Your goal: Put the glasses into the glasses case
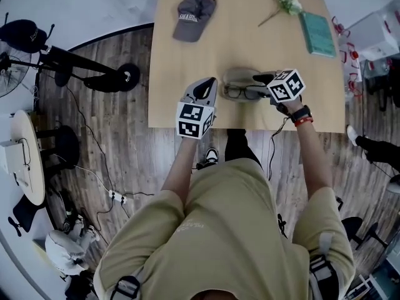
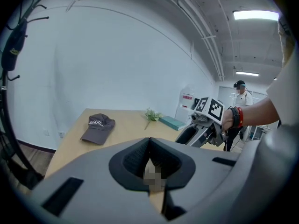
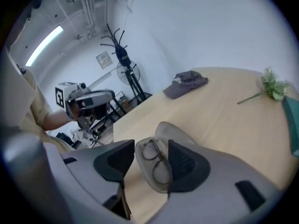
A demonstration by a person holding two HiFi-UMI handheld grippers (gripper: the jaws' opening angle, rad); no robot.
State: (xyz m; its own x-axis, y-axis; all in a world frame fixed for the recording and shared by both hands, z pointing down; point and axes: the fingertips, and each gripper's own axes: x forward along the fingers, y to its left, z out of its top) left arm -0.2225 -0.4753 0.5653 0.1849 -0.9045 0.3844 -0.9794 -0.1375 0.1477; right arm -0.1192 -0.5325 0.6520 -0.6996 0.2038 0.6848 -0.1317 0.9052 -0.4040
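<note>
In the head view, the person stands at the near edge of a wooden tabletop. The glasses case lies open near that edge, and the glasses already lie inside its near half. The right gripper is over the right end of the case; the left gripper is just left of it. Farther away lie a grey cap, a flower sprig and a green book

In the left gripper view, the jaws of the left gripper are closed together with nothing between them. Beyond them are the cap and the right gripper

In the right gripper view, the jaws of the right gripper stand wide apart. In the gap between them the glasses show, lying in the open case below; the jaws do not press on them. The left gripper is at the left
</note>
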